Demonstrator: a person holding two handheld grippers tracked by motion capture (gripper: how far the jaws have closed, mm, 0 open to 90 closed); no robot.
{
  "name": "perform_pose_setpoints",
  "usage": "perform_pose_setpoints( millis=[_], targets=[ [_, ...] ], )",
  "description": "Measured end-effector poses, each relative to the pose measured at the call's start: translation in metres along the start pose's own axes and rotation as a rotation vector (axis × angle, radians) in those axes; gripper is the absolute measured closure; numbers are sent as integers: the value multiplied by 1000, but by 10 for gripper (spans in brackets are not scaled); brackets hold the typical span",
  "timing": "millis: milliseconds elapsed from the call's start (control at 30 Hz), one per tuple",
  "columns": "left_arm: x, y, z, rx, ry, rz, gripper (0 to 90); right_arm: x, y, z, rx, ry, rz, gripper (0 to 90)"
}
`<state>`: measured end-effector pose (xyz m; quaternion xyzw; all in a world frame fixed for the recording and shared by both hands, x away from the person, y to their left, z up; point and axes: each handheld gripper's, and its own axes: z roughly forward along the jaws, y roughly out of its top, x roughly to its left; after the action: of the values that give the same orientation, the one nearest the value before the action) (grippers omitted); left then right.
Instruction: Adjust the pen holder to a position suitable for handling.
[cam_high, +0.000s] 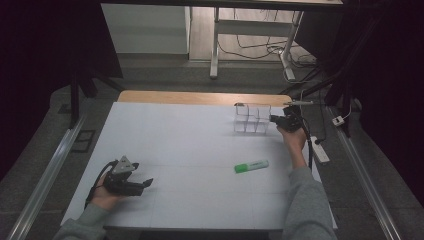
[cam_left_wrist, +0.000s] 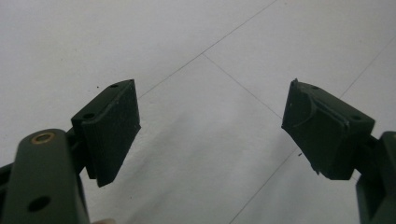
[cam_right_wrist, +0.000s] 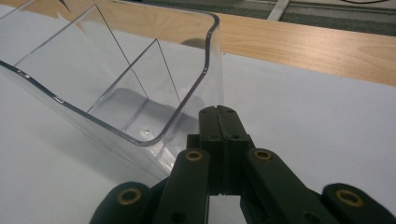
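1. The clear plastic divided organiser box (cam_high: 251, 119) stands near the far right edge of the white table sheet (cam_high: 190, 135); the right gripper (cam_high: 284, 120) sits just beside its right wall.
2. The green highlighter pen (cam_high: 251, 166) lies well apart, in open sheet.
3. The left gripper (cam_high: 131, 183) rests near the front left edge.
4. Left gripper view: jaws spread wide over bare sheet.
5. Right gripper view: jaws pressed together, apparently touching the box's (cam_right_wrist: 140, 93) corner; whether they pinch its wall I cannot tell.

No legible text, labels, brands or nos. anywhere. Green highlighter (cam_high: 251, 166) on the white table (cam_high: 190, 145) carries a whitish label patch, too small and blurred to read. Nothing printed on the clear divided organizer (cam_right_wrist: 116, 84).
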<state>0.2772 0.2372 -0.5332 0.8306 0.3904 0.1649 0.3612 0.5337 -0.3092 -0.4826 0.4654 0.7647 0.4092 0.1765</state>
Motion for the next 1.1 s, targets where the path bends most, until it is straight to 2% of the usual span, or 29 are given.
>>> perform_pose_setpoints(
  millis=[267, 400, 833, 1100],
  targets=[
    [1, -1, 0, 2, -1, -5, 186, 0, -1, 3, 2, -6, 8, 890],
    [1, -1, 1, 5, -2, 0, 186, 1, 0, 4, 2, 7, 8, 890],
    [2, -1, 1, 2, -4, -5, 187, 18, 7, 14, 8, 20, -17, 890],
    [3, -2, 0, 0, -3, -6, 187, 34, 10, 24, 25, 37, -45, 890]
  ],
)
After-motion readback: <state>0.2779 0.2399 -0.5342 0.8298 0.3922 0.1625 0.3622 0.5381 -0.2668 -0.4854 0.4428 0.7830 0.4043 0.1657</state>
